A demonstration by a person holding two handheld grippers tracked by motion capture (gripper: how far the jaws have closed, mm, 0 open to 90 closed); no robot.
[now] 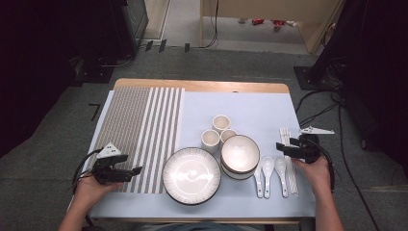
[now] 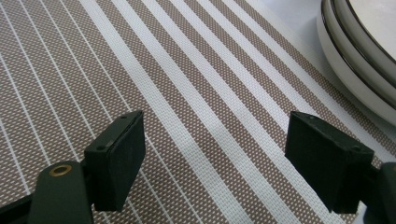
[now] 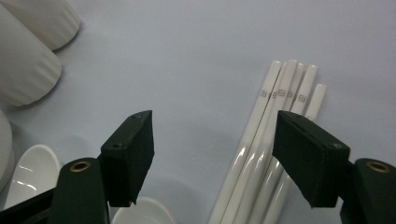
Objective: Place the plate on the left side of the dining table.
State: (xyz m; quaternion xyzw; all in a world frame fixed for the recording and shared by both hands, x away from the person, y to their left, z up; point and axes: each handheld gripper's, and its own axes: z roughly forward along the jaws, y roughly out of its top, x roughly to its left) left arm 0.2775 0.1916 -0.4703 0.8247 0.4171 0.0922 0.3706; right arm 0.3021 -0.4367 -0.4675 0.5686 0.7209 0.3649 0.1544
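Two claws, both wide, nothing between the pads. Left claw (image 1: 137,170) low over striped placemat (image 1: 139,130) at near left of counter (image 1: 202,85), aimed right toward stacked plates (image 1: 191,175). Right claw (image 1: 280,147) at near right, aimed left, just over white chopsticks (image 1: 288,159). Chopsticks bundled side by side, long axis near-to-far, beside three white spoons (image 1: 270,174) with bowls toward far side.

Right claw view: chopsticks (image 3: 261,154) under right pad, ends fanned slightly apart, small printed marks near tips; ribbed cups (image 3: 28,51) at upper left. Left claw view: woven brown-and-white weave of placemat (image 2: 187,93), dark-rimmed plate edges (image 2: 355,51) at upper right.

Farther: stacked bowls (image 1: 239,154), three cups (image 1: 219,131). Pale blue cloth (image 1: 250,110) over wooden counter. Grey carpet, cables, dark gear around.
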